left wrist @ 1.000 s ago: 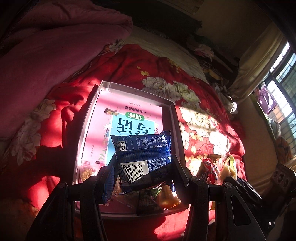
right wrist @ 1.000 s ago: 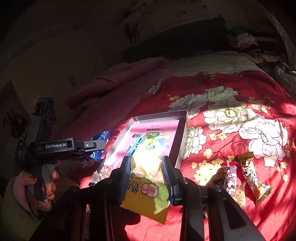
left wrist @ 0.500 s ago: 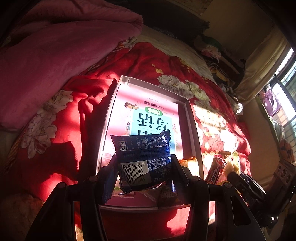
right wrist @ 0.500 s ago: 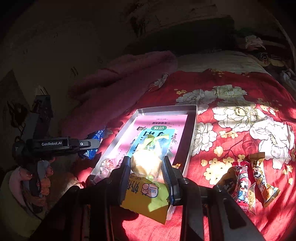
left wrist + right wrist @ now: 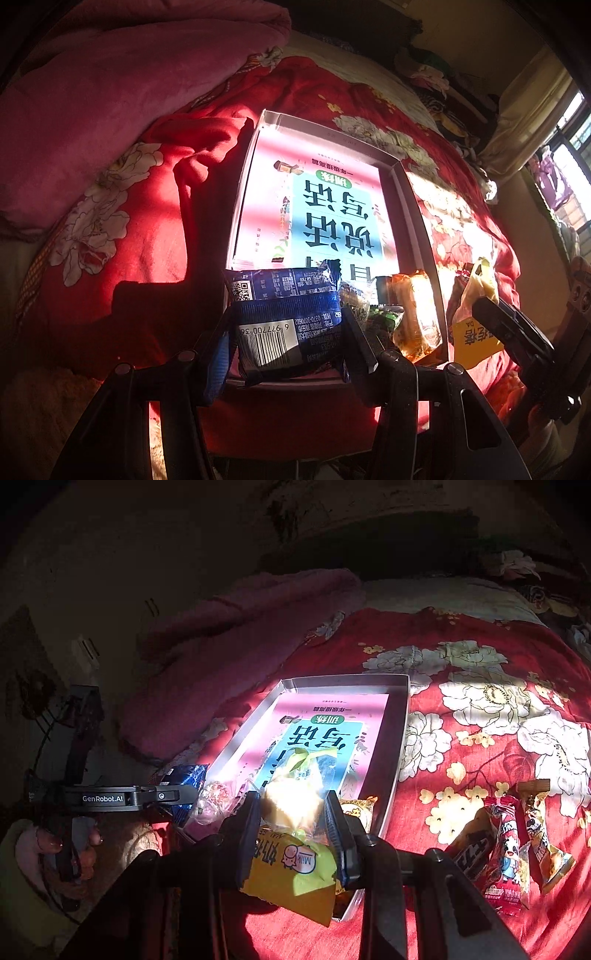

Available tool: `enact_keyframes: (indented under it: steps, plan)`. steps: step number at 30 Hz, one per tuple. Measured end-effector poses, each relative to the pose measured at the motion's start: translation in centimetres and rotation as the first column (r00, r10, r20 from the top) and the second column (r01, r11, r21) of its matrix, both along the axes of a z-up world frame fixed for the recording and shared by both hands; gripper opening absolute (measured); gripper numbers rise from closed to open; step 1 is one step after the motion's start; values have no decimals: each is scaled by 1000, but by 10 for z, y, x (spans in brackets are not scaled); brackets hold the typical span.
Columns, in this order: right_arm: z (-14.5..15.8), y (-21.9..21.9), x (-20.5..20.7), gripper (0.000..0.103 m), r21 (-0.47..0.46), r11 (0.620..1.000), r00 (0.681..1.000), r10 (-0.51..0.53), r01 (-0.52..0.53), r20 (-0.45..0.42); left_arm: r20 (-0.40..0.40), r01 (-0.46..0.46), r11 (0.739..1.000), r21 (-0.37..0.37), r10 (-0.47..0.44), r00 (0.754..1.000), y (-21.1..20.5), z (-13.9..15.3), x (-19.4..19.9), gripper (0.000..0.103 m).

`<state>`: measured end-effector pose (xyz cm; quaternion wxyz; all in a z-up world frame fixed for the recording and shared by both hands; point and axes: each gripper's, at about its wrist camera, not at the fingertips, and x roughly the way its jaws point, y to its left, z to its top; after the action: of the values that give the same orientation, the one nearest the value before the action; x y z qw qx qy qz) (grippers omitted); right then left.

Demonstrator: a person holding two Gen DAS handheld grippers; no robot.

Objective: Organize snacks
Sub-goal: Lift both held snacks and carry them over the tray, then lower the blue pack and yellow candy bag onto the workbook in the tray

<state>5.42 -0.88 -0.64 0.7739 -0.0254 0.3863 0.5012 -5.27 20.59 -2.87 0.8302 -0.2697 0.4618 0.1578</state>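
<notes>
Two wrist views over a bed covered by a red flowered quilt (image 5: 480,709). The left tool (image 5: 286,334) is closed on a blue packet (image 5: 284,325), barcode side facing the camera, held above the near end of a shallow box (image 5: 408,206) whose floor shows a pink printed sheet. The right tool (image 5: 295,818) is closed on a yellow bun packet (image 5: 295,860), pinched at the clear upper part where the bun sits, with the printed lower half hanging free below the pads; it hangs over the near right corner of the same box. A few snacks already lie at the near end of the box, among them an orange packet (image 5: 415,314). Three long wrapped snacks (image 5: 513,853) lie on the quilt to the right of the box, well apart from both tools, not yet sorted.

Judged step: both packets are being carried to the box for release. Risks: the two tools converge on the same near end, so they may knock each other or block each other's drop. The yellow packet sits close to the box wall, so a release here could leave it on the rim or let it slide onto the quilt. The soft quilt gives the box little support, so a push on its edge could tilt it and spill the contents. Hard sun and deep shadow make the rim hard to judge
</notes>
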Motion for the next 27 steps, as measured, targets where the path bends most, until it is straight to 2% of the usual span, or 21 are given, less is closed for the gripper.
enact_keyframes:
  steps: [9,27]
  plan:
    - [-9,2,1,34,-35,999,1000,-12,12,10,-38,20,999,39,-19,999,-4,-15,5,55]
    - [-24,11,-1,34,-112,994,998,-10,16,57,-40,88,991,100,-85,996,-24,-21,18,55]
